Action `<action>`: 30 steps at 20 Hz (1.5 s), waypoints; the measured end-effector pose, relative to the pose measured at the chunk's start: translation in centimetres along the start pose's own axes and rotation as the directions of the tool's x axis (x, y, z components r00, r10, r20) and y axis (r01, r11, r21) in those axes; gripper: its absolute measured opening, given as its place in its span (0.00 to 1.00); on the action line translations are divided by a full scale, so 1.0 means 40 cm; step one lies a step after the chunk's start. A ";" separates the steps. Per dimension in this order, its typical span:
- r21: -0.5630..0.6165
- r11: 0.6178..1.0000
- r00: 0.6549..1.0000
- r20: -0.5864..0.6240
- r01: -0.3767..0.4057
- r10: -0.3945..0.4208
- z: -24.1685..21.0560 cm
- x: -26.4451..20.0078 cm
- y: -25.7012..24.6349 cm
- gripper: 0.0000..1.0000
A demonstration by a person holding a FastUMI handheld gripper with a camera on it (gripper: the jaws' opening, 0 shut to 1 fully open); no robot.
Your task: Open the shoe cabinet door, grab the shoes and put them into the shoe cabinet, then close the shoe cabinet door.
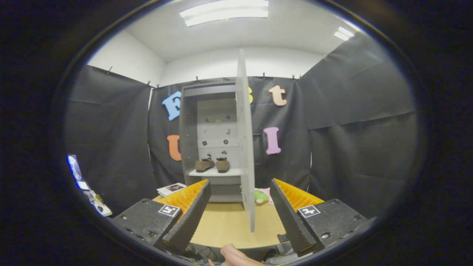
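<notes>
A grey shoe cabinet (190, 125) stands on the wooden table beyond my fingers. Its door (245, 147) is swung wide open and points edge-on toward me. Two brown shoes (212, 164) sit side by side on the cabinet's white shelf (218, 172). My gripper (238, 218) is open, well short of the cabinet, with nothing held; the lower edge of the door hangs in the gap between the fingers, touching neither.
The wooden table (229, 221) runs from my fingers to the cabinet. A small booklet (171, 188) lies left of the cabinet. A pink and green soft object (261, 196) lies behind the door. A hand (236, 256) shows below the fingers.
</notes>
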State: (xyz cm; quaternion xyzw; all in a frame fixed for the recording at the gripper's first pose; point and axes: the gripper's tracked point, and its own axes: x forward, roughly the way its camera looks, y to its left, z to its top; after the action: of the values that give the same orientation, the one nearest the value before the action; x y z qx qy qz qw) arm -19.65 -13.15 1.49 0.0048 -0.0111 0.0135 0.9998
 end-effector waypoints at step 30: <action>-0.236 0.972 0.997 -0.070 0.020 -0.038 0.046 0.555 -0.227 0.93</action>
State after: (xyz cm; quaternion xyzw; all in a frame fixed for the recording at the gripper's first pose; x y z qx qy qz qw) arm 2.76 -21.64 3.76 -0.1138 0.0244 -0.0024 0.9932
